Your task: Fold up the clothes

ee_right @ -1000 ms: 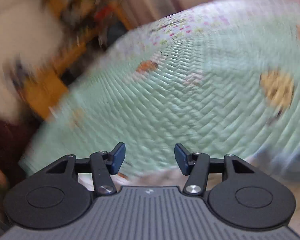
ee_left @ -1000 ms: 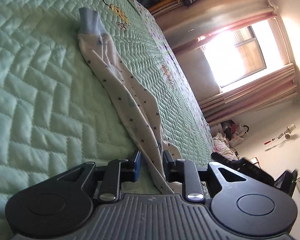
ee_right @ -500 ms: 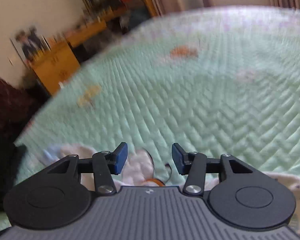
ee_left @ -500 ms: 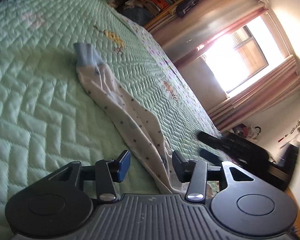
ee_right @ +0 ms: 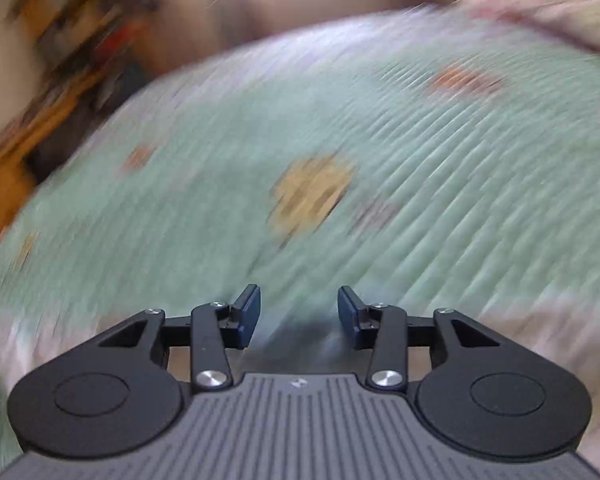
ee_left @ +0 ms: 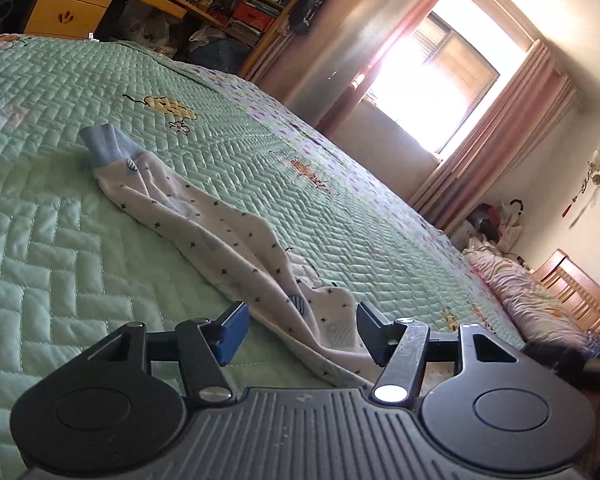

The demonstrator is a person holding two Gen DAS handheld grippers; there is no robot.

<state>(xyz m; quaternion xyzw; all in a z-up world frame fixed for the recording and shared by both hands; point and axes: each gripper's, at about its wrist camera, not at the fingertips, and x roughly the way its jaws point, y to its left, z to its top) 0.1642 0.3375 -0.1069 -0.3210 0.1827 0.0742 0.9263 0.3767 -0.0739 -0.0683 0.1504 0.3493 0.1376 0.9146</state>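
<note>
A white garment [ee_left: 220, 232] with small dark marks and a blue cuff [ee_left: 106, 146] lies stretched along the green quilted bed [ee_left: 52, 248] in the left wrist view. My left gripper [ee_left: 300, 330] hovers over its near end, jaws opening, the cloth lying loose between them with the pads [ee_left: 232, 330] off it. The right wrist view is heavily blurred. My right gripper [ee_right: 299, 316] is over the green quilt [ee_right: 420, 208], jaws closing with nothing between them. Pale cloth [ee_right: 560, 332] shows blurred at the lower right.
Wooden drawers [ee_left: 72, 4] and crowded shelves [ee_left: 236, 4] stand beyond the bed's far edge. A bright window with pink curtains [ee_left: 452, 92] is at the back. A pink pillow [ee_left: 520, 296] and wooden headboard [ee_left: 580, 292] lie at right.
The left gripper let go of the garment, widened and drew back and up while rolling. The right gripper swept fast across the bed and its jaws narrowed.
</note>
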